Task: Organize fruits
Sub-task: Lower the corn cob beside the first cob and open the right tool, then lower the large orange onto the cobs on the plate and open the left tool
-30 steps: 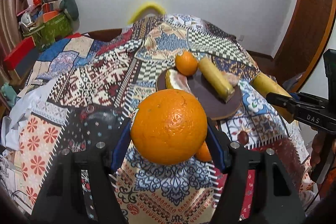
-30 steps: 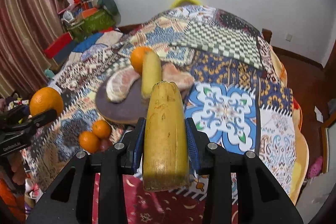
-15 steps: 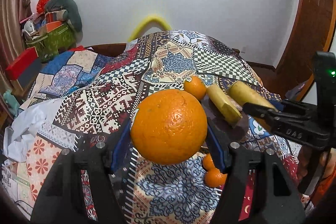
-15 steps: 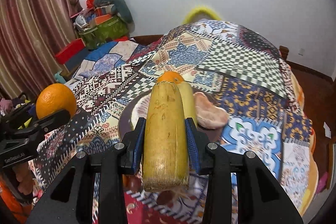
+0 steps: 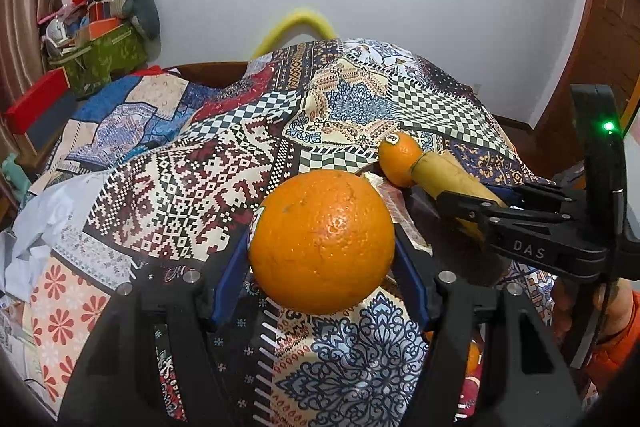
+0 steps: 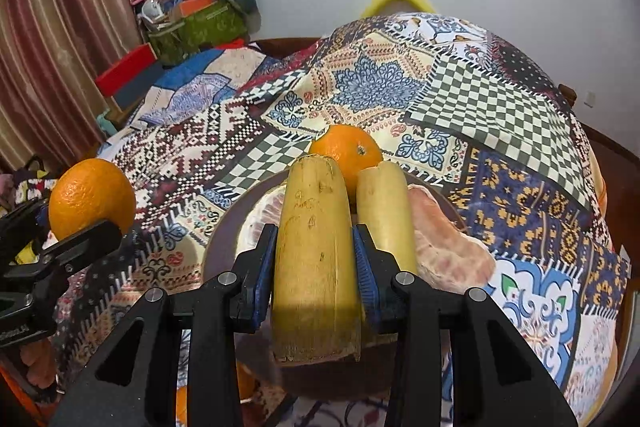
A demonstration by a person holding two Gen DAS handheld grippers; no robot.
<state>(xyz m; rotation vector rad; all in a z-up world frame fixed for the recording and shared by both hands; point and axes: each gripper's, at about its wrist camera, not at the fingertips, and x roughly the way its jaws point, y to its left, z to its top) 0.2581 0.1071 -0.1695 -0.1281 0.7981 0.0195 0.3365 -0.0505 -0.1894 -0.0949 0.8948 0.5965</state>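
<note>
The left gripper is clamped on a large round orange, its blue-padded fingers pressing both sides, holding it above the patchwork quilt; the right gripper is clamped on a thick yellow banana piece with cut ends, held over the near edge of a dark round wooden plate; on that plate lie a second yellow banana piece, a smaller orange at the far edge, and a peeled pinkish citrus segment at the right edge; another peeled segment shows at the plate's left edge.
</note>
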